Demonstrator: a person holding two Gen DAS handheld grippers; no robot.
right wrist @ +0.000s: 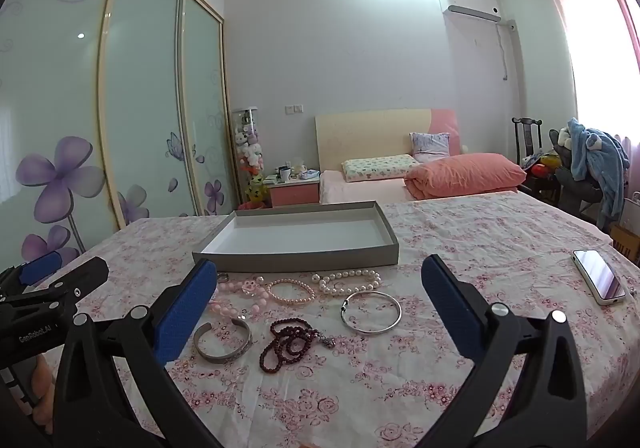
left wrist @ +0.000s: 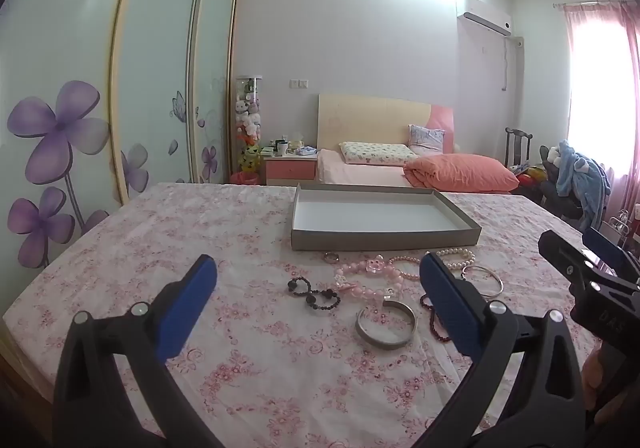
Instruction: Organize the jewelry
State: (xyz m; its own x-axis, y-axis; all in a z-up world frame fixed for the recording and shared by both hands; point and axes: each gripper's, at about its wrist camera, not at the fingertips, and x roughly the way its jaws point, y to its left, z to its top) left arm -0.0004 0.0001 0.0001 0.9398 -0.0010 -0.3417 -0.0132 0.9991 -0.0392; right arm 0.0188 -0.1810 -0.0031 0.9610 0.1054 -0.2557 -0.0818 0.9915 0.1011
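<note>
- Container: one shallow grey box (right wrist: 296, 260) with a white floor lies flat toward the far side of the table (right wrist: 480, 248), open side up; nothing is in it.
- Jewelry, all outside the box, on the flowered cloth just before its near wall: a white pearl strand (right wrist: 348, 282), a pink pearl bracelet (right wrist: 289, 292), a pink bead necklace (left wrist: 370, 276), a small ring (left wrist: 331, 257) close under the box wall, a thin silver bangle (right wrist: 371, 312), a wide silver cuff (right wrist: 223, 342), a dark red bead string (right wrist: 286, 342) and a black bead bracelet (left wrist: 314, 294).
- Left gripper (left wrist: 318, 306): released, jaws spread wide, nothing between the pads; it hangs over the black beads and the cuff.
- Right gripper (right wrist: 319, 308): released, jaws wide, empty; it hangs over the red beads and the thin bangle.
- Open room: bare cloth lies left of the box and between the jewelry and the near edge. A phone (right wrist: 599, 282) lies well apart to the right, near the table's right edge.
- Obscured: in the left view the blue pad covers part of the red beads and pearls; in the right view the left-hand pad covers part of the pink necklace. Clasps and the ring's detail cannot be made out.
</note>
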